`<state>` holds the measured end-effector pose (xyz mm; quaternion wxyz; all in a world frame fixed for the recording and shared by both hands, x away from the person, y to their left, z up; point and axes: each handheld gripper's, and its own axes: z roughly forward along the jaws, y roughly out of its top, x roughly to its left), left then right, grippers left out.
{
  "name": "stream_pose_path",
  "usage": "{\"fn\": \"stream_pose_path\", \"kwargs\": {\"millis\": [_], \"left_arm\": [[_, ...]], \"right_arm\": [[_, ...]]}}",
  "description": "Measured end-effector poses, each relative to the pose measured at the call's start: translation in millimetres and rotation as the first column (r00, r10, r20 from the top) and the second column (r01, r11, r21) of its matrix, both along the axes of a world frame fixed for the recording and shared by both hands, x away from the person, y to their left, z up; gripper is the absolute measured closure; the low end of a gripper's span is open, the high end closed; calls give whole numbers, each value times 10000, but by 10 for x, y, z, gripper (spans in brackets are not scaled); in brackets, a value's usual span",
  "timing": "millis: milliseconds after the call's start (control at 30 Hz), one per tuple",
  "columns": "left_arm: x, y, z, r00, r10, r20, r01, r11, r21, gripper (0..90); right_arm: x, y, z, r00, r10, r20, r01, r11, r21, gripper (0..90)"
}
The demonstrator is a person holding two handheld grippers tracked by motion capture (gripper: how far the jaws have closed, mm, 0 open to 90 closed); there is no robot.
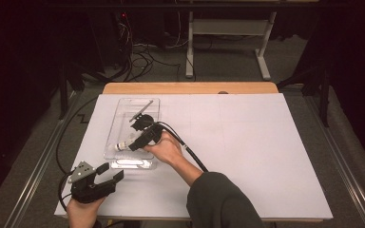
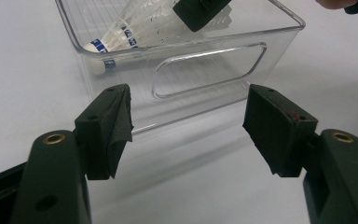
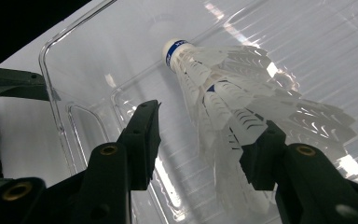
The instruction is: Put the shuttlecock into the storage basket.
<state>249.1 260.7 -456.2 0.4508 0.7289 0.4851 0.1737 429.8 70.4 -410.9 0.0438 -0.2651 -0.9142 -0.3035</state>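
Jaws of right gripper [image 3: 200,140] gape beside shuttlecock [image 3: 233,93] inside bin [image 1: 119,118]; left gripper [image 2: 186,126] wide, empty.

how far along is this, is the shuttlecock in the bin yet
Nearly done. The shuttlecock is already inside the clear bin, lying with its cork end toward the near wall. The right gripper reaches into the bin with its jaws apart, the feathers lying against one of them, so it looks released rather than gripped. The left gripper hangs open just outside the bin's handle end, holding nothing. What looks left: pulling the right gripper out.
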Motion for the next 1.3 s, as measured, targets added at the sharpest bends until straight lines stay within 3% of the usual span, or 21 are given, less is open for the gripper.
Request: {"fn": "stream_pose_path", "kwargs": {"millis": [533, 767, 900, 933, 1300], "left_arm": [[1, -3, -2, 10000, 11, -11, -11, 10000, 13, 330], [4, -6, -3, 10000, 9, -12, -9, 10000, 25, 330], [4, -5, -3, 10000, 9, -22, -9, 10000, 24, 330], [5, -6, -3, 10000, 0, -22, 0, 10000, 52, 330], [5, -7, -3, 10000, 2, -20, -2, 10000, 50, 330]], "right_arm": [[-5, -132, 1, 9998, -169, -65, 170, 9997, 151, 508], [-7, -202, 13, 9996, -267, -79, 268, 9995, 187, 550], [-12, -237, 37, 9991, -423, -2, 423, 9988, 230, 647], [-16, -258, 46, 9987, -503, 55, 501, 9982, 338, 710], [-35, -239, 43, 9984, -564, 101, 560, 9978, 364, 895]]}}
